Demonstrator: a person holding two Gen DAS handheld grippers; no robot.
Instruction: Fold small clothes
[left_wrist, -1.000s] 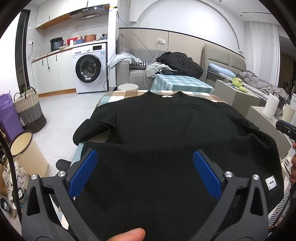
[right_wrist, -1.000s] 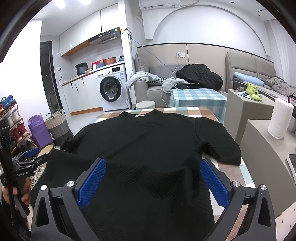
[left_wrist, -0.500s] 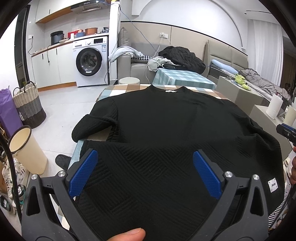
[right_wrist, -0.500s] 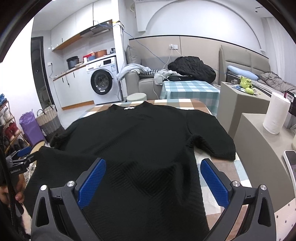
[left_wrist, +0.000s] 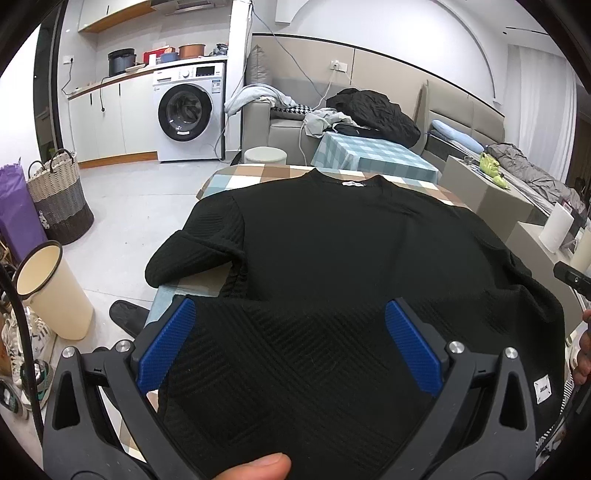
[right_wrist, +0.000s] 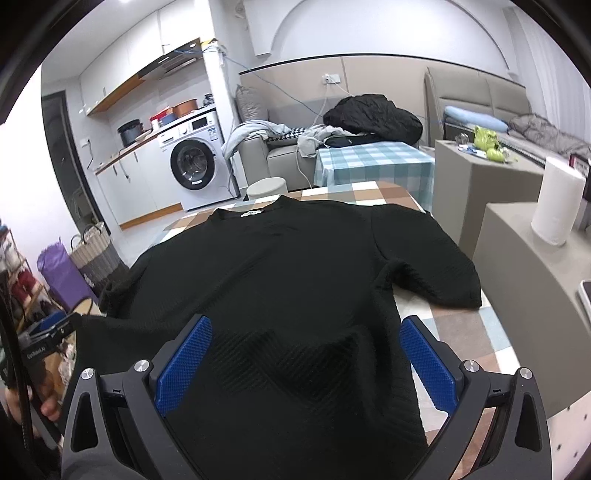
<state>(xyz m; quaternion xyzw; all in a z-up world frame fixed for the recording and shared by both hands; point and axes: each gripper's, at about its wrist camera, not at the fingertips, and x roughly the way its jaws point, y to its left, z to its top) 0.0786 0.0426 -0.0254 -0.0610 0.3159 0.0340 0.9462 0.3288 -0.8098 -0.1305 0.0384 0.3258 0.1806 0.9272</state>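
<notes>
Black textured top (left_wrist: 332, 258) lies spread flat on the checked counter (right_wrist: 436, 321), hem nearest both wide-open claws, left (left_wrist: 288, 343) and right (right_wrist: 303, 354), seemingly poised for folding.

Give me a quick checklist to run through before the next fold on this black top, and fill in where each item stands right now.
1. Black top lies spread on the checked table, collar at the far end: ok.
2. Left gripper open over the hem: ok.
3. Right gripper open over the hem: ok.
4. Either gripper pinching the fabric: not ok, both jaws wide apart, cloth not clamped.
5. Sleeves flat: not ok, the left sleeve is bunched and hangs over the table edge.
6. Hem smooth: not ok, a raised ridge sits between the right gripper's fingers.
</notes>
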